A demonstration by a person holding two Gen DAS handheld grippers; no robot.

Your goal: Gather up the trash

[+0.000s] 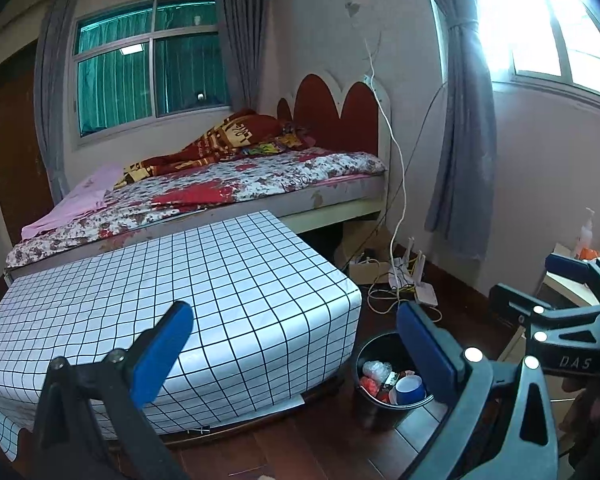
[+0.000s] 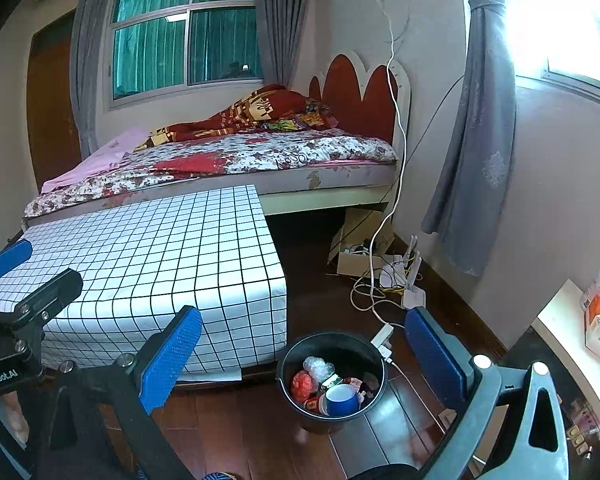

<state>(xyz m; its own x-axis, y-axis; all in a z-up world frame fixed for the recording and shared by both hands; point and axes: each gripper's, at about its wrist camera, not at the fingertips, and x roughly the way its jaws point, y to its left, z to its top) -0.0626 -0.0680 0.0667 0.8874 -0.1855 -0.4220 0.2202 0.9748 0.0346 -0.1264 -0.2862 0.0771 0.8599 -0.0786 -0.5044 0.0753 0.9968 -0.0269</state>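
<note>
A black bin [image 1: 374, 412] [image 2: 320, 424] stands on the dark wood floor by the corner of a low table. Inside lie a blue cup [image 1: 410, 390] [image 2: 342, 400], a red wrapper [image 2: 302, 384], crumpled clear plastic [image 2: 318, 366] and other scraps. My left gripper [image 1: 296, 354] is open and holds nothing, over the table's corner and the bin. My right gripper [image 2: 304, 358] is open too, hanging above the bin with its blue pads [image 2: 172, 360] wide apart. Each gripper shows at the edge of the other's view, the right gripper [image 1: 540, 284] and the left gripper [image 2: 32, 272].
The table wears a white cloth with a black grid [image 1: 180, 280] [image 2: 160, 240]. Behind it is a bed [image 2: 260, 152] with floral bedding. Cables, a power strip and a white router [image 2: 414, 296] clutter the floor near the wall. A white shelf [image 2: 560, 320] with boxes is at right.
</note>
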